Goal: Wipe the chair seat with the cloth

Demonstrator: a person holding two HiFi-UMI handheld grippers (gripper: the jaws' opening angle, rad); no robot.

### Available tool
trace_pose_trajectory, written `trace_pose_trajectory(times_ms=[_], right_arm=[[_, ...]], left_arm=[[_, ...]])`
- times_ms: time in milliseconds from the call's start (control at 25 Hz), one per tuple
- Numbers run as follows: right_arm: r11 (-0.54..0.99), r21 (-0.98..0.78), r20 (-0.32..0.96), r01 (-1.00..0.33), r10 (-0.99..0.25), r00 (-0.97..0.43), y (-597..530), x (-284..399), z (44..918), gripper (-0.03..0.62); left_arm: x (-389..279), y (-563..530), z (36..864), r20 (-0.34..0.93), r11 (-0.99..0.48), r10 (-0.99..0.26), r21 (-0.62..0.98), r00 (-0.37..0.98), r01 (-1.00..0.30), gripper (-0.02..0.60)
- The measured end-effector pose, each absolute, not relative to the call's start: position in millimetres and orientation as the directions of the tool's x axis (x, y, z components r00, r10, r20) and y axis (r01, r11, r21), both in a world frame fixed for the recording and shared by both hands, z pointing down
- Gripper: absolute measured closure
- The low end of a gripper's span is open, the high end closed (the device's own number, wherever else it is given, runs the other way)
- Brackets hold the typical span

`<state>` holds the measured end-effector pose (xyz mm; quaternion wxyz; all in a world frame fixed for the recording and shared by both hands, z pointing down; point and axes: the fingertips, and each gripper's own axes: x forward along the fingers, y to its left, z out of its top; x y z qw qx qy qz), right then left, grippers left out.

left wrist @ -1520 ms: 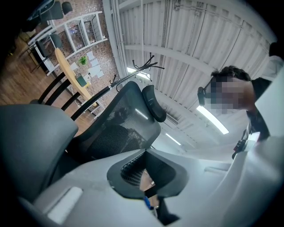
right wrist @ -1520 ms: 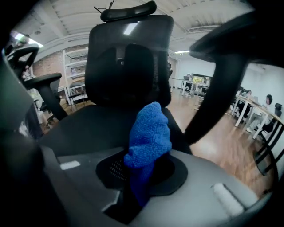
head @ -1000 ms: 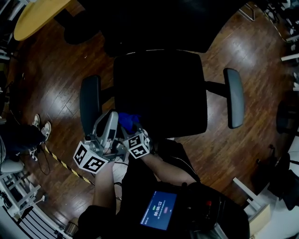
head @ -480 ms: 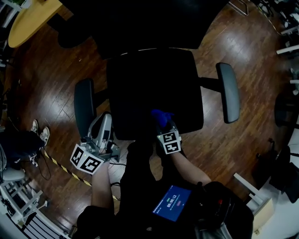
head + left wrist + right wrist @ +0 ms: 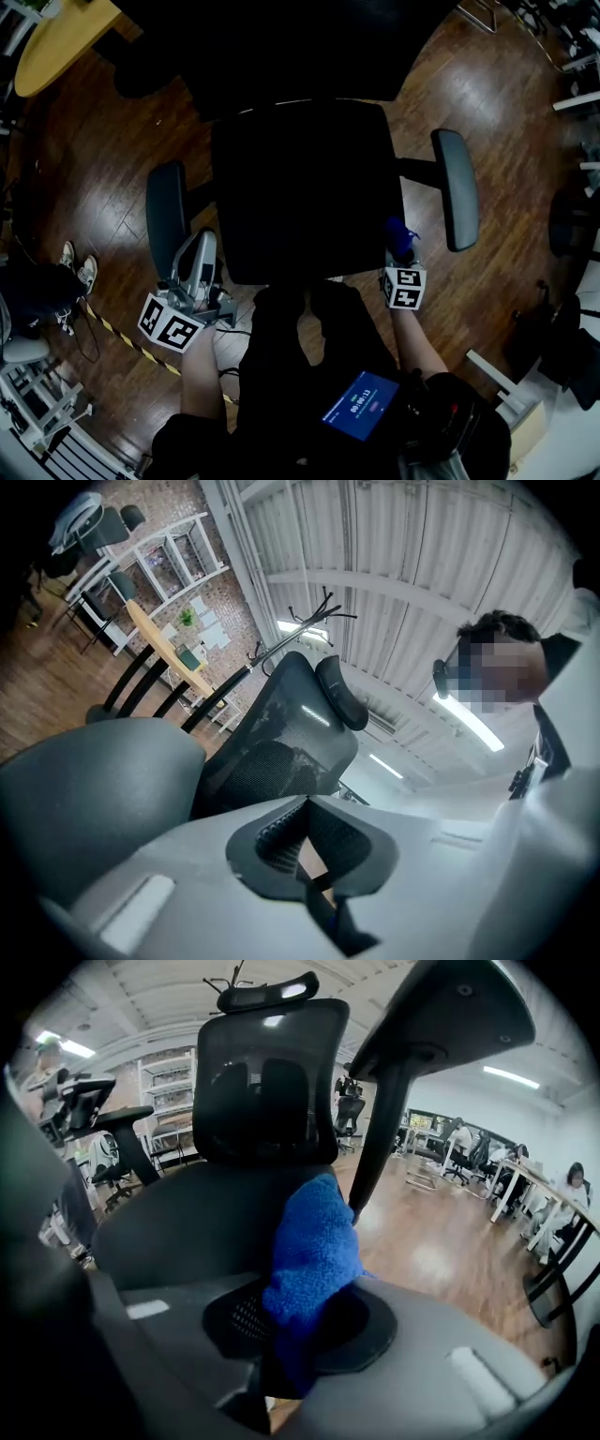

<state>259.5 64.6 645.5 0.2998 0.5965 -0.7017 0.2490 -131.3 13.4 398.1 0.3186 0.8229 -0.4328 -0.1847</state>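
Blue cloth [image 5: 314, 1241] is clamped in right hand-held gripper [image 5: 401, 255] at chair seat [image 5: 309, 187] edge; left hand-held gripper [image 5: 305, 803] closed, empty.

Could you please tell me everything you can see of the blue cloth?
The blue cloth looks like fluffy, nubby microfibre, bunched into a wad. The tongs of the right gripper are shut on its lower part. It sits at the front right corner of the black chair seat, near the armrest; contact with the seat cannot be confirmed.
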Motion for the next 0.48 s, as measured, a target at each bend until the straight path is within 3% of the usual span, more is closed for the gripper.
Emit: trace_pose_trajectory(times_ms=[160,320,480], right_arm=[[0.189,-0.063,0.642,-0.98,-0.745,-0.184,14,211,621,0.511],[0.364,-0.137,0.541,-0.921,-0.752,-0.377,-79,104,601,0.511],[0.533,-0.167,0.507,-0.83,-0.675,-0.536,-161,-5,603,0.511]], left_arm=[[-119,12,394,-0.05,-0.445,-0.816,0.691,0.576,-0.57,0.591],[-96,9,383,-0.105,-0.506,-0.773,0.696,0.626,-0.509,0.591],[-79,-4,384,-0.122,-0.545,-0.743,0.682,0.658,-0.488,0.591]])
